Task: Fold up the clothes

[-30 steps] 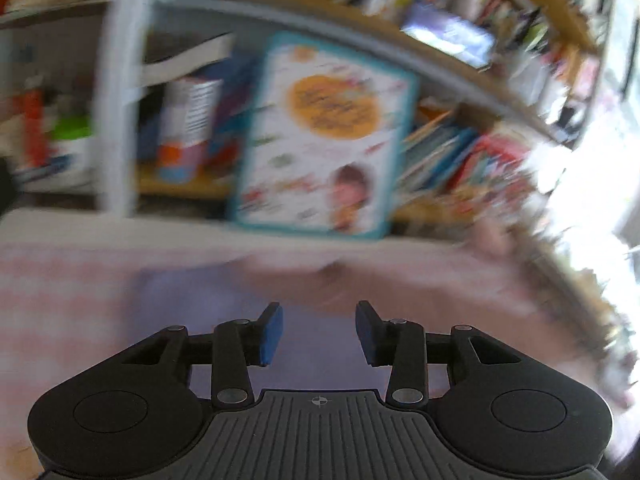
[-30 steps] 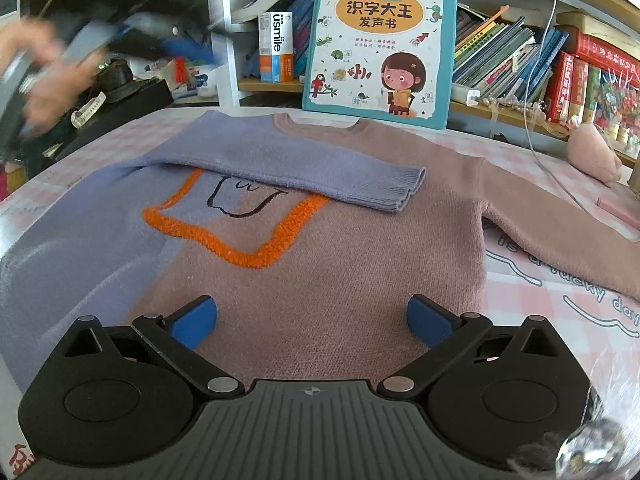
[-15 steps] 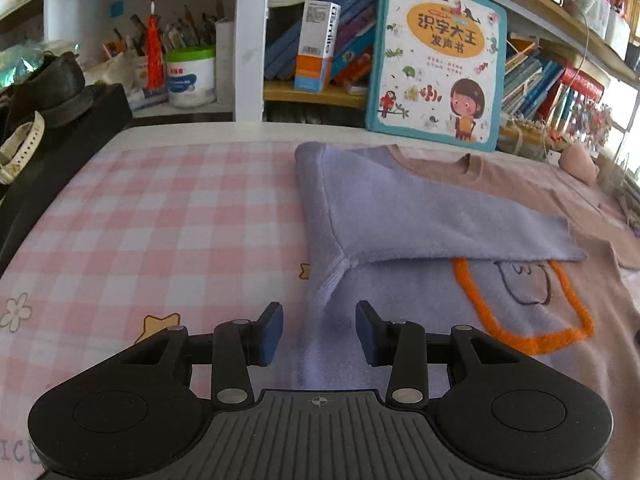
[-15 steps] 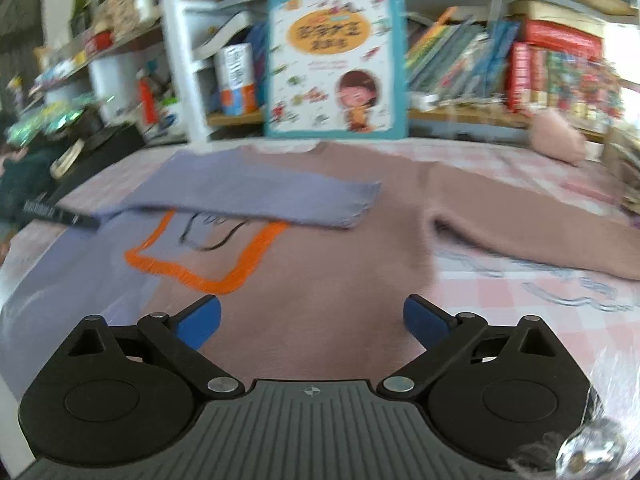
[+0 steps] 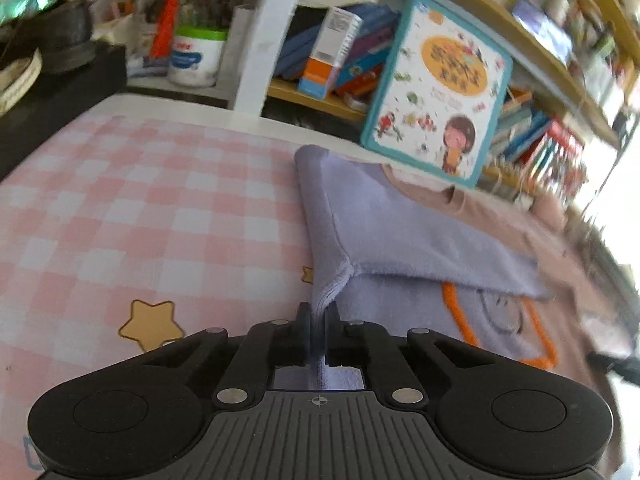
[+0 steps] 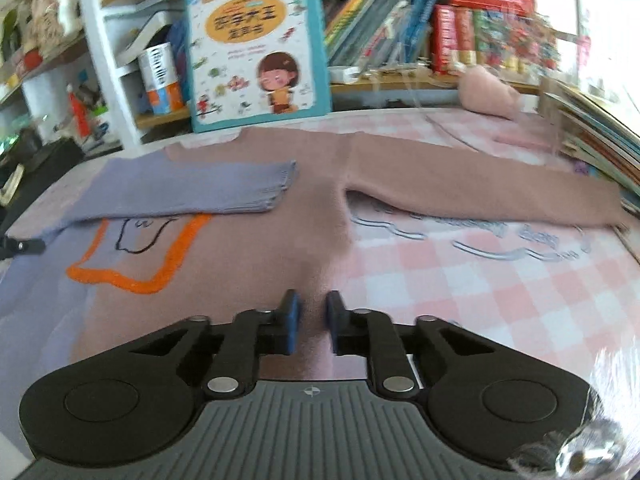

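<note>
Nearest the left camera, the left tongs (image 5: 318,330) were pinched tight on a ridge of lilac knit at the side edge of the lilac-and-dusty-pink knitted sweater (image 6: 256,248), just below its armpit seam. The right tongs (image 6: 311,322) stood narrowed to a slim gap over the pink side edge of the body; whether they had cloth between the pads, I could not tell.

The sweater lay face up on the pink-and-white checked worktop (image 5: 140,208), its orange-outlined motif (image 6: 132,252) showing. Further on, the lilac sleeve (image 6: 192,190) lay folded across the chest, cuff near the middle, while the pink sleeve (image 6: 480,196) stretched straight out over the cloth. Beyond stood a teal-bordered children's picture book (image 6: 256,44) against the shelves.

By my judgement one sleeve fold was in place; the pink sleeve, the sides and the final body fold remained.
</note>
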Demonstrator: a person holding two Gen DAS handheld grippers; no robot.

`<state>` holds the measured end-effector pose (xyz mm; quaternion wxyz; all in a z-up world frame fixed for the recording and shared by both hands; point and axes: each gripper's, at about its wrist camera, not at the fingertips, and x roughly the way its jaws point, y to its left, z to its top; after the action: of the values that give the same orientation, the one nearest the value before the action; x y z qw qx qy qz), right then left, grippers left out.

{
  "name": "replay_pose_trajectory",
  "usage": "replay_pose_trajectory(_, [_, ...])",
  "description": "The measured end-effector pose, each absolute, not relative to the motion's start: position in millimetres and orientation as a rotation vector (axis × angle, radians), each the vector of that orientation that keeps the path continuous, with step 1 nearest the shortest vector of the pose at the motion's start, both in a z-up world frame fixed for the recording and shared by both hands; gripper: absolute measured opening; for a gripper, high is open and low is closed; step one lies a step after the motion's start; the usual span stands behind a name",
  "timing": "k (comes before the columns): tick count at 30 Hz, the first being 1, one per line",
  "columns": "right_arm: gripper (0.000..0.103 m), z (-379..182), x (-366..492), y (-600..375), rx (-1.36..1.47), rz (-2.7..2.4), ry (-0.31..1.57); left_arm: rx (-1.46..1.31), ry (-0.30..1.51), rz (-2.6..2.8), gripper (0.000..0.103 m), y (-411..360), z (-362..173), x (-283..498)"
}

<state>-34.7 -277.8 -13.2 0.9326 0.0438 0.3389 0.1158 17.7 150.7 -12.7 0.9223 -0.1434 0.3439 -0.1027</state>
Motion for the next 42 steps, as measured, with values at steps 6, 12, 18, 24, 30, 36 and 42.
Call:
replay_pose_trajectory(6, [0.011,-15,-13,-249,0.06,0.279,0.688,-0.325,0.687,-0.151,0.005,178,-13,24])
replay_pose_trajectory(12, [0.011,-15,9,-225,0.011,0.281,0.679,-0.354,0.675,-0.137,0.005,195,-17,32])
replay_pose_trajectory(18, [0.013,-15,12,-224,-0.003,0.276,0.679,-0.34,0.66,-0.14,0.008,196,-18,31])
replay_pose_trajectory(24, [0.04,-9,4,-224,-0.007,0.268,0.664,-0.161,0.564,-0.1,0.029,167,7,8])
replay_pose_trajectory(30, [0.051,3,7,-242,0.007,0.229,0.634,-0.173,0.468,-0.215,0.065,138,25,-18])
replay_pose_trajectory(36, [0.056,9,26,-298,-0.023,0.074,0.621,-0.104,0.527,-0.288,0.067,105,11,-25])
replay_pose_trajectory(42, [0.055,-4,55,-375,0.089,-0.046,0.67,-0.081,0.586,-0.283,0.073,97,-1,-36])
